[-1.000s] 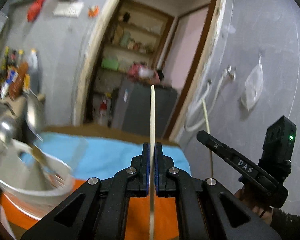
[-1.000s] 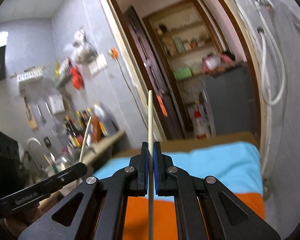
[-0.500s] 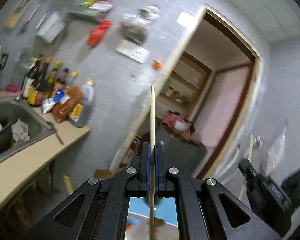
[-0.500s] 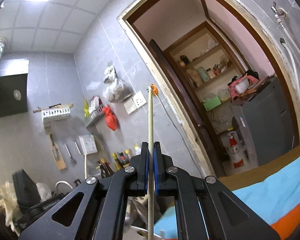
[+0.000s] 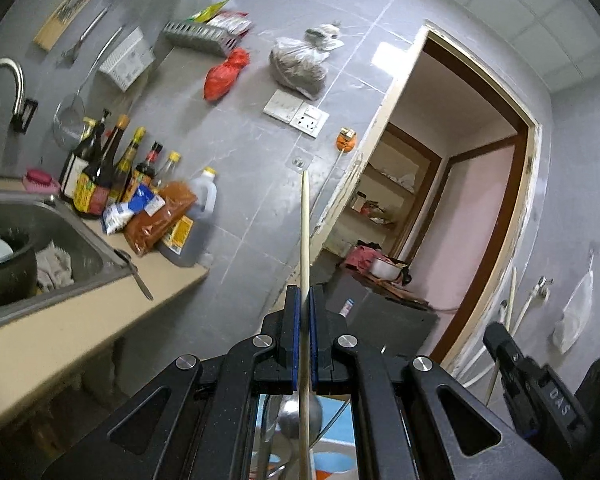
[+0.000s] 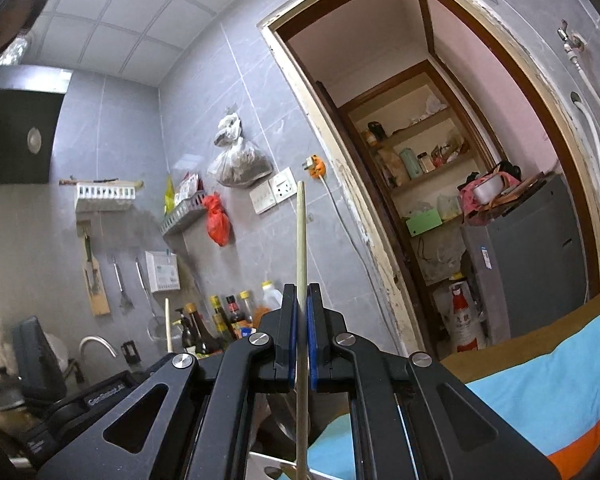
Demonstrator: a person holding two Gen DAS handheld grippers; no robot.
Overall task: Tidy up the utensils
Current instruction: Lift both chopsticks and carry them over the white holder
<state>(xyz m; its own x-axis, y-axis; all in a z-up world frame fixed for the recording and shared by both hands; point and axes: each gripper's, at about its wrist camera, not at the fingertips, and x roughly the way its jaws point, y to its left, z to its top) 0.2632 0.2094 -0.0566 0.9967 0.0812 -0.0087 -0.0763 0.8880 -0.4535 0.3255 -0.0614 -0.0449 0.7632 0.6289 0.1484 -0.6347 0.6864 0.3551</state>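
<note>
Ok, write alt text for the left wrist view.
The left gripper is shut on a chopstick that points up past its fingers toward a grey tiled wall. A sink and bottles sit at left, a doorway at right, the right gripper at lower right.

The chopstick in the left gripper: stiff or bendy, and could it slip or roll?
The chopstick stands straight past the left gripper, so it is probably stiff and light. It is thin and smooth, so it might pivot or slide in the shut jaws. It looks round, so it would likely roll if laid down.
</note>
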